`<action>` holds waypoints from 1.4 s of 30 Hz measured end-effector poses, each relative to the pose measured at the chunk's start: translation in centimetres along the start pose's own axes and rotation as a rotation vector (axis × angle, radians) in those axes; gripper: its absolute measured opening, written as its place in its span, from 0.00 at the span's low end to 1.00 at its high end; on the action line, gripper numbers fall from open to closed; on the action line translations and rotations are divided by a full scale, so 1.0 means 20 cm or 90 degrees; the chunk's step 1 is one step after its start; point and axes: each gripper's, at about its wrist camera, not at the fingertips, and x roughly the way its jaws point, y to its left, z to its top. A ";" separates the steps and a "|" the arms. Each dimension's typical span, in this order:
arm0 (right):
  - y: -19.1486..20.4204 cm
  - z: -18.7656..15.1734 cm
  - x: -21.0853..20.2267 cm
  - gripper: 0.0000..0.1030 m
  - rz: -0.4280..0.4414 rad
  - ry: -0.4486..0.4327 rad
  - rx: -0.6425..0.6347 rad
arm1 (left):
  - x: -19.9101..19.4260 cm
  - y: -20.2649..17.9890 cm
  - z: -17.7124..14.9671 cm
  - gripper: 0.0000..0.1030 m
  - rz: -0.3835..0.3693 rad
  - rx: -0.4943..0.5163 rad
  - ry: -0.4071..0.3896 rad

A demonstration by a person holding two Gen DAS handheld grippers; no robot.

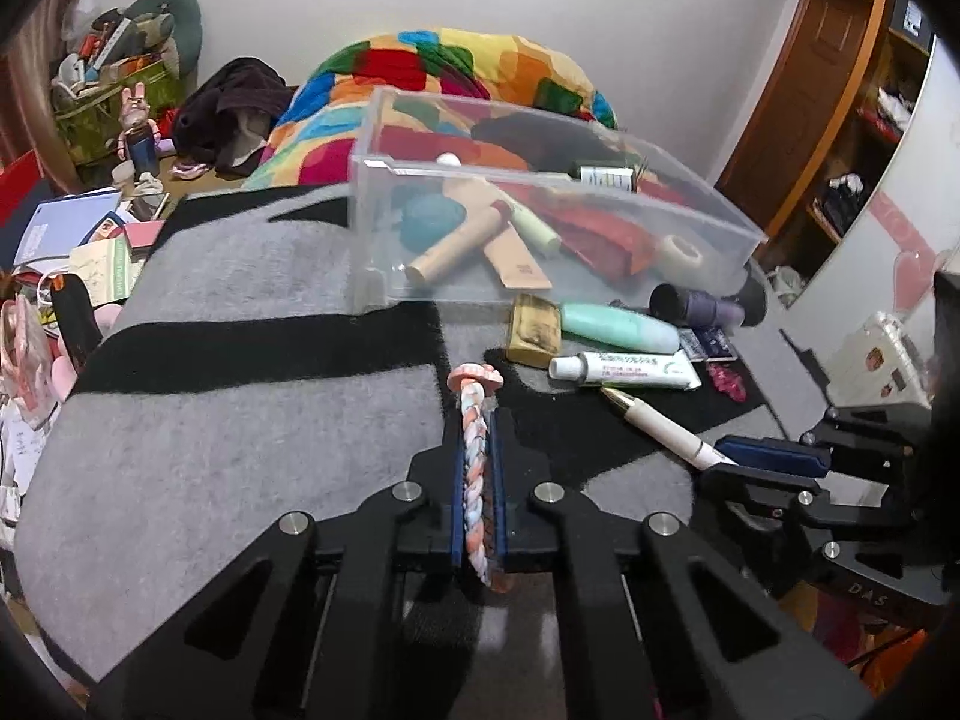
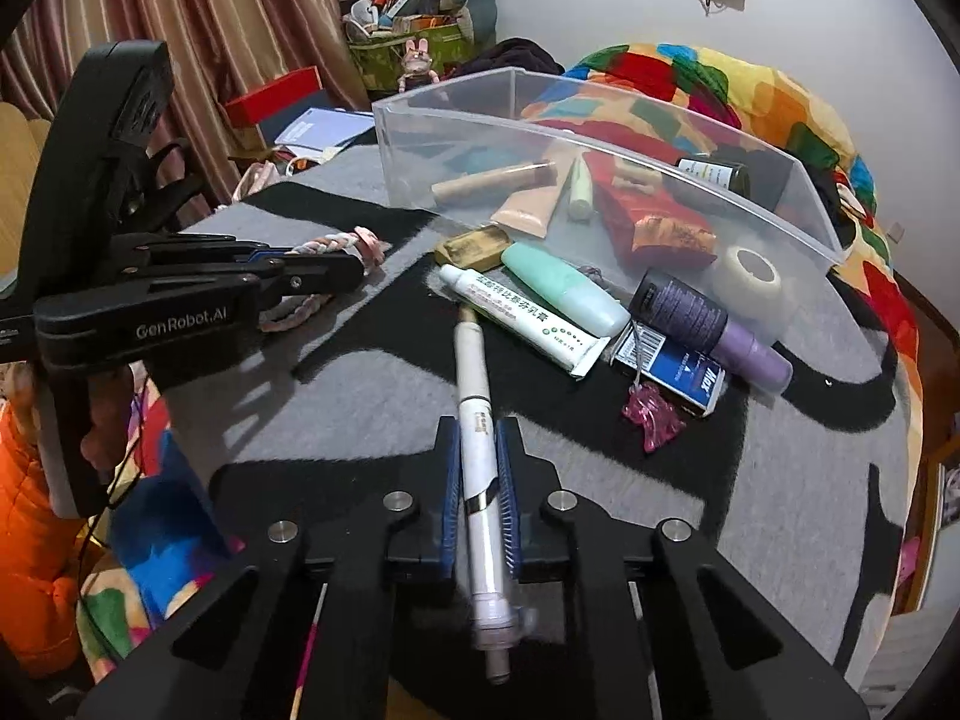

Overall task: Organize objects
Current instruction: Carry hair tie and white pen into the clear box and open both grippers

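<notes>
Left wrist view: my left claw (image 1: 478,450) is pinching a braided cord (image 1: 475,468) in pink, white and pale blue, the braid running lengthwise between the pads with its knotted pink end poking out ahead toward the clear bin (image 1: 540,222). My right claw (image 2: 480,468) is pressed onto a white pen (image 2: 477,450) — its long axis lies along the fingers, gold tip pointing forward at the toothpaste tube (image 2: 522,318), the clicker end sticking back toward the camera. Both claws hover above the grey-and-black blanket (image 1: 240,420), near the bin but not yet over it.

As I judge it, the step in hand is carrying both items into the bin. To do it well I'd lift each clear of the bin's front wall before going forward, since the pen's tip would catch the rim at this height. I'd take one claw in at a time so they don't bump, and turn the pen to lie along the bin's length before letting go.

A green bottle (image 2: 564,288), a purple bottle (image 2: 714,324) and a blue box (image 2: 678,375) lie on the blanket just in front of the bin.
</notes>
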 end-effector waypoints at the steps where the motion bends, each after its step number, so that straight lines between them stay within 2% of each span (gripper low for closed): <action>1: 0.00 0.00 -0.02 0.10 0.001 -0.006 0.003 | -0.02 0.00 0.00 0.06 -0.004 -0.003 -0.006; 8: -0.03 0.05 -0.15 0.10 0.022 -0.065 0.048 | -0.18 -0.04 0.05 0.06 -0.018 0.003 -0.056; 12: -0.05 0.09 -0.21 0.10 0.014 -0.096 0.057 | -0.23 -0.07 0.10 0.06 -0.023 0.007 -0.082; 25: -0.20 0.31 -0.27 0.10 -0.016 -0.153 0.095 | -0.24 -0.13 0.28 0.06 -0.024 0.031 -0.117; 35: -0.35 0.48 -0.16 0.10 -0.044 -0.142 0.116 | -0.08 -0.14 0.41 0.06 -0.008 0.035 -0.100; 42: -0.41 0.57 -0.01 0.10 -0.025 -0.105 0.118 | 0.01 -0.13 0.49 0.06 0.012 0.034 -0.089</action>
